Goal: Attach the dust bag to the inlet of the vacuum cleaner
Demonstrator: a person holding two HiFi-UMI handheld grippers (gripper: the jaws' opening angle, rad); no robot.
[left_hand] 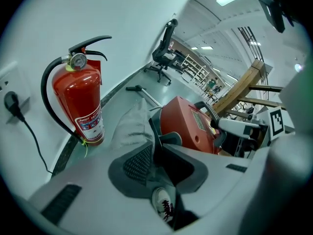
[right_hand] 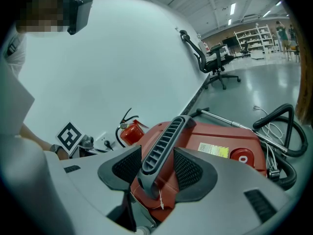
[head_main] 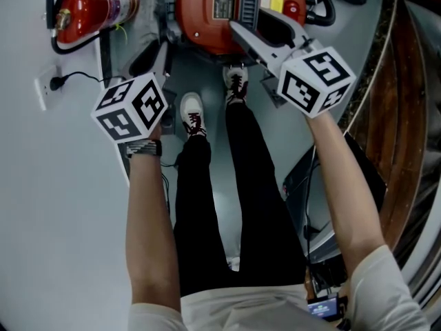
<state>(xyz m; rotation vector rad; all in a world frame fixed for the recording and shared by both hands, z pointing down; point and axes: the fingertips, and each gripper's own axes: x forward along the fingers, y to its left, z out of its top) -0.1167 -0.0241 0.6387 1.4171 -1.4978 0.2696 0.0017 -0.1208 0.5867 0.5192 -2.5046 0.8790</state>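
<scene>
Upper left of the head view: an extinguisher (head_main: 88, 11) lies against the wall, with a socket (head_main: 51, 85) below it in the frame.

Left of centre: the left gripper (left_hand: 157, 148) points down toward the floor. In its own view the jaws stand a little apart. The grey cloth of the bag (left_hand: 131, 124) runs down between them and lies on the left pad, but it does not look pinched, so the grip reads as released or slack. The bag rests on the floor between the extinguisher and the vacuum (left_hand: 190, 124). Its dark collar (left_hand: 155, 127) lies just against the red body's near end. The inlet itself cannot be made out, so whether the collar is seated cannot be told.

Top centre: the red vacuum sits on the floor with the person's shoes just short of it.

Right: the right gripper (right_hand: 157, 154) is clenched on the ribbed handle (right_hand: 171, 131), with a pad pressing each side of the handle.

Judged step: mating the collar to the inlet.
- The right jaws should steady the body by the handle so it cannot roll away.
- The left jaws should take the stiff collar, not the loose cloth.
- The collar should be squared to the opening and pushed straight on.
- Cloth caught under the rim would spoil the seal.
- Letting go too soon may let the collar drop off.
</scene>
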